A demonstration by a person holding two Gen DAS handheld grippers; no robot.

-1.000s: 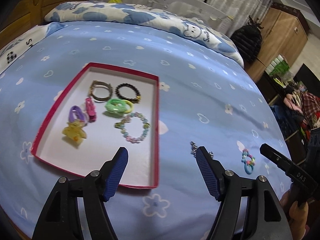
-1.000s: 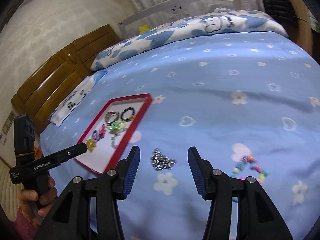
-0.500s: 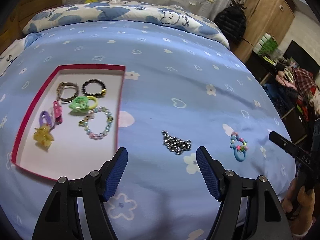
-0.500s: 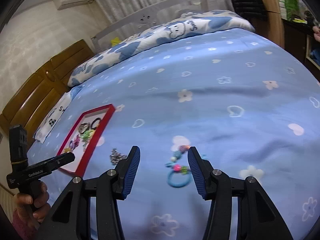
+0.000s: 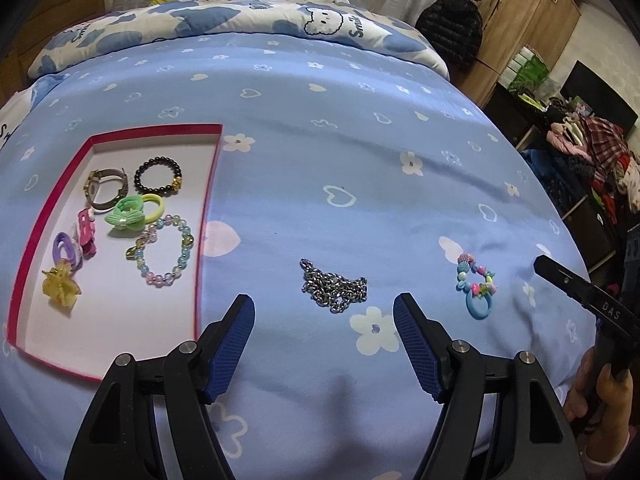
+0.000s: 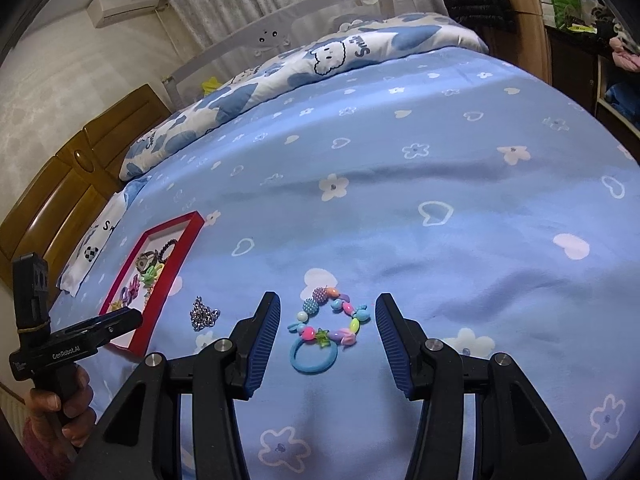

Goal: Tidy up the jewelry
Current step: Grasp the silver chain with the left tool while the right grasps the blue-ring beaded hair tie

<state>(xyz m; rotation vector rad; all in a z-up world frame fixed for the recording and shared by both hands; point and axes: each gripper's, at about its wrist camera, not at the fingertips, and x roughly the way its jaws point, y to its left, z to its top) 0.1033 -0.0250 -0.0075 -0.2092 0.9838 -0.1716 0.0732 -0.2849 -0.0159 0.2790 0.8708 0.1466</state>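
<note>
A red-rimmed white tray [image 5: 208, 196] on the blue bedspread holds a watch [image 5: 102, 189], a dark bead bracelet [image 5: 158, 176], hair ties, clips and a pastel bead bracelet [image 5: 166, 254]. A silver chain [image 5: 334, 286] lies in a heap on the bedspread, just ahead of my open, empty left gripper [image 5: 324, 316]. A colourful bead bracelet with a blue hair tie [image 6: 326, 328] lies between the fingertips of my open, empty right gripper [image 6: 326, 316]. The chain [image 6: 204, 314] and the tray [image 6: 166, 284] show to the left in the right wrist view.
A blue-and-white pillow [image 5: 240, 20] lies along the bed's far side under a white rail. A wooden wardrobe [image 5: 520, 12] and cluttered shelves stand to the right of the bed. A wooden headboard [image 6: 72, 184] is on the left.
Both grippers swung right: the left from over the tray to face the chain, the right from the chain to straddle the colourful bracelet. Both stayed open.
</note>
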